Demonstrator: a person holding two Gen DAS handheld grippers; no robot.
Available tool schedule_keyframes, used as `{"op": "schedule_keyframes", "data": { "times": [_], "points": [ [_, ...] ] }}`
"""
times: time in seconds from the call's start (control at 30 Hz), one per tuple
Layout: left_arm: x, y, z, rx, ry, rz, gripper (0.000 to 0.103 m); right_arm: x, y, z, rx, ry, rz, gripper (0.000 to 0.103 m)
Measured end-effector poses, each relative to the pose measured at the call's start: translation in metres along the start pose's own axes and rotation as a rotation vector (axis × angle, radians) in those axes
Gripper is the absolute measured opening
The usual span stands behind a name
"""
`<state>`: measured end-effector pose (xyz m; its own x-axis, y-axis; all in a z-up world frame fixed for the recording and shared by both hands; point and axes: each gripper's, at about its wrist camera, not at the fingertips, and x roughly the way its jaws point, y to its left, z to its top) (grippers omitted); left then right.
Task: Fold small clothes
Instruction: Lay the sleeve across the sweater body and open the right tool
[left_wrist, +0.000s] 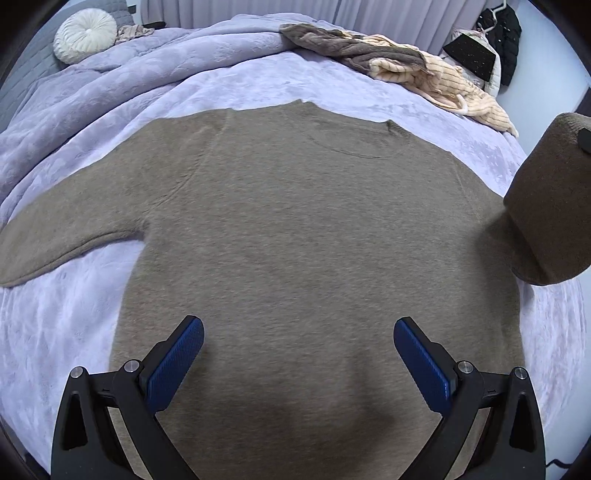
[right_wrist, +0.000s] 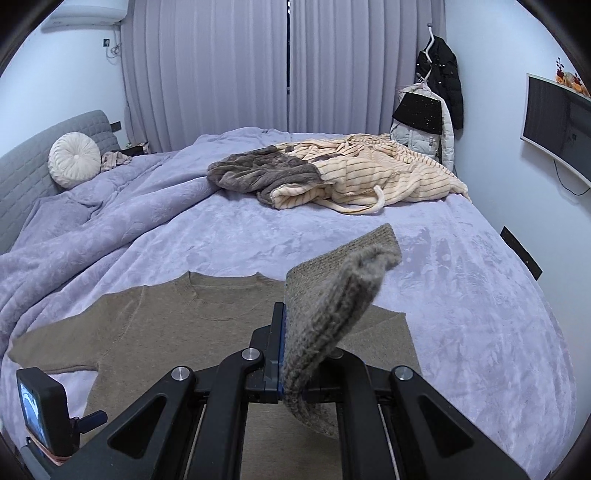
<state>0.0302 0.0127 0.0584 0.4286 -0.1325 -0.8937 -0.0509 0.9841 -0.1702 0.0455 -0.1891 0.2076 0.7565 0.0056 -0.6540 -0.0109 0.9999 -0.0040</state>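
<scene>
Your sweater (left_wrist: 303, 236) lies spread flat on the bed (left_wrist: 388, 107), neckline pointing away from you toward the curtains (right_wrist: 229, 66), and everything here reads off that sweater. Your left gripper (left_wrist: 298, 334) hangs over its lower body, jaws spread wide, the blue pads (left_wrist: 177, 365) apart with nothing but knit below them and nothing between them. No contact I can confirm from the left wrist view. One sleeve (left_wrist: 62, 243) runs out flat to the left of the sweater's body, resting on the lilac blanket.

Over on the sweater's other side, your right gripper (right_wrist: 286, 354) has its jaws closed tight on the cuff (right_wrist: 332, 314) of the second sleeve. That cuff is lifted clear of the bed, the ribbed end flopping forward past the jaws and the opening facing up and away. From the left wrist view you see the same raised sleeve standing off the sweater's right edge, its shadow falling on the knit beside it.

Beyond the sweater's neckline, well apart from it, a heap of clothes (right_wrist: 332, 173) sits on the bed, grey fleece against cream stripes. Far off to the sweater's upper left, a round cushion (right_wrist: 74, 158) leans on the grey headboard (right_wrist: 22, 173). A dark coat (right_wrist: 443, 74) hangs on the wall past the heap.
</scene>
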Motion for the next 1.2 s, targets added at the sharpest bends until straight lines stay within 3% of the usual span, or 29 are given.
{"op": "schedule_keyframes", "data": {
  "times": [0.4,0.67,1.1,1.2],
  "points": [
    [-0.005,0.065,-0.024,-0.112,0.001,-0.009,0.103,0.028,0.113,-0.019,-0.129,0.045,0.084,0.006],
    [-0.007,0.092,-0.034,-0.151,0.008,-0.016,0.103,0.073,0.184,-0.042,-0.205,0.131,0.118,0.006],
    [-0.013,0.108,-0.047,-0.200,0.000,-0.026,0.103,0.127,0.237,-0.087,-0.320,0.263,0.143,0.007],
    [-0.014,0.109,-0.050,-0.214,0.003,-0.029,0.103,0.128,0.242,-0.089,-0.318,0.303,0.216,0.017]
  ]
}}
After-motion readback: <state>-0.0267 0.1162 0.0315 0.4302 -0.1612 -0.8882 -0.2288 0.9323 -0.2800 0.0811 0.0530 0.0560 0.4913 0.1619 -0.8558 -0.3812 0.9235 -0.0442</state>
